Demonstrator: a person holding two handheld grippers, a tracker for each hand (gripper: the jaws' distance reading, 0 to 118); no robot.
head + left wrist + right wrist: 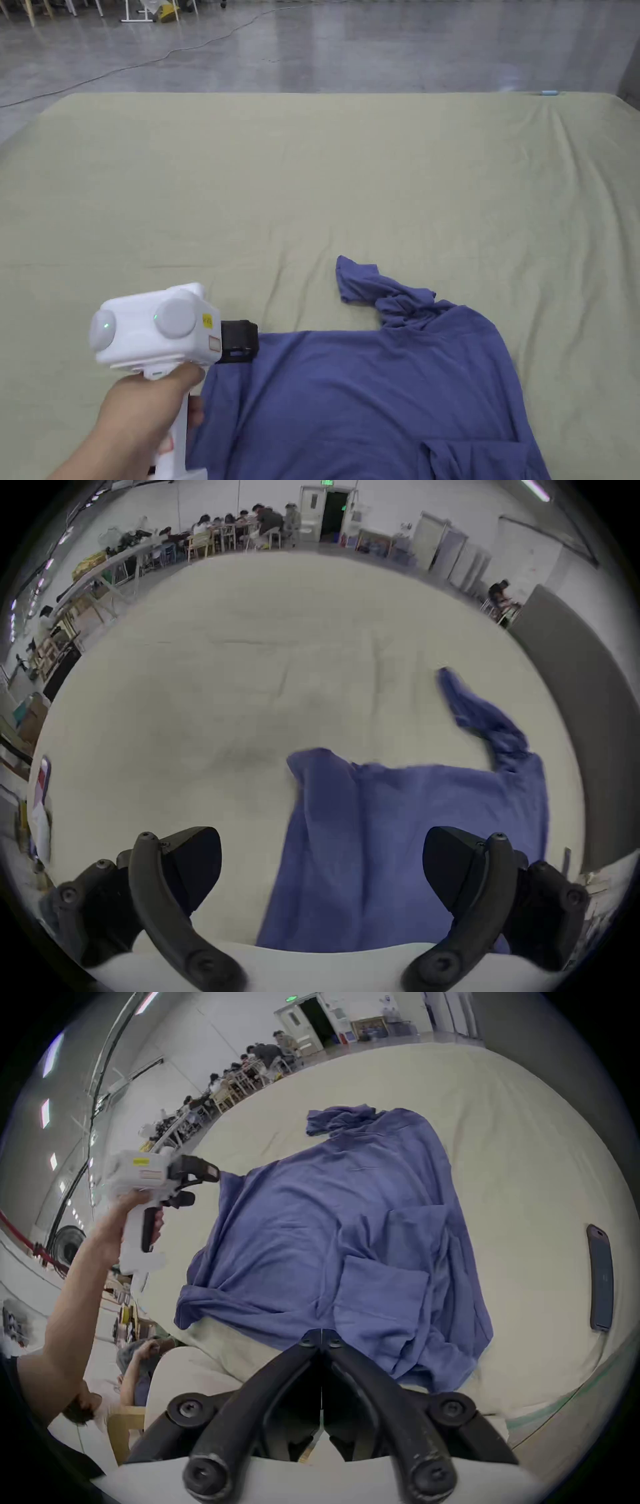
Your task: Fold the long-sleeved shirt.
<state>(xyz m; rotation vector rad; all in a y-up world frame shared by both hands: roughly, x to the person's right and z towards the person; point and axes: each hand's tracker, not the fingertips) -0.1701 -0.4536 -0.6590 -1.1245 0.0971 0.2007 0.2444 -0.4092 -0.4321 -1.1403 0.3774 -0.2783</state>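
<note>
While left claw gapes — shirt untouched

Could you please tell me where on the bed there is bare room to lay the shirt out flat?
The green sheet lies bare from the shirt's bunched sleeve to the far edge, and beyond the left gripper on the left. The near right is crowded: the shirt lies crumpled there, and a phone rests beside it.

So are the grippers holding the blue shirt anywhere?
The left gripper is open, holding nothing. The right gripper is shut at the shirt's near edge; whether it pinches cloth cannot be told.
</note>
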